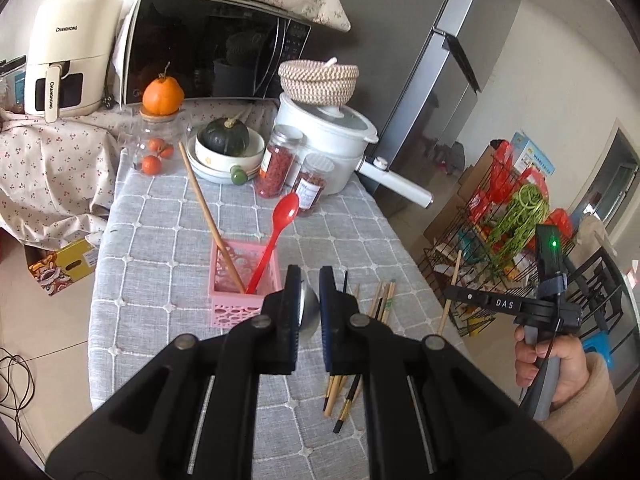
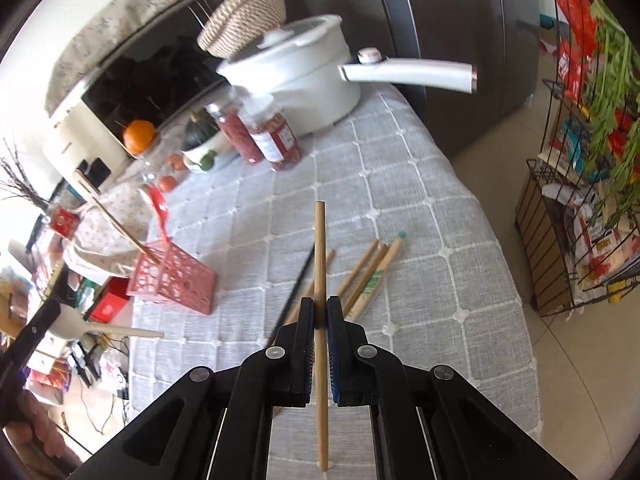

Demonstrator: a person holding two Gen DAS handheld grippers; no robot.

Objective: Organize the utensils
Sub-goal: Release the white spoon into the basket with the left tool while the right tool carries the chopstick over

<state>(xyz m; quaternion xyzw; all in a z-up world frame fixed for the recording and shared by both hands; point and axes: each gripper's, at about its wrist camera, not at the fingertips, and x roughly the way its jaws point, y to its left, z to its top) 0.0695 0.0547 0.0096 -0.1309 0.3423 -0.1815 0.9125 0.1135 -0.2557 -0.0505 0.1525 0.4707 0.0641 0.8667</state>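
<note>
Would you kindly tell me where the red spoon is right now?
The red spoon stands bowl-up in the pink basket beside a wooden utensil, seen left of centre in the left wrist view, in front of the spice jars.

A white pot (image 1: pixel 320 148) stands by two jars (image 1: pixel 280 160) before the microwave (image 1: pixel 212 48).

Left claw (image 1: pixel 309 286) and right claw (image 2: pixel 320 312), both clamped, loaded.
</note>
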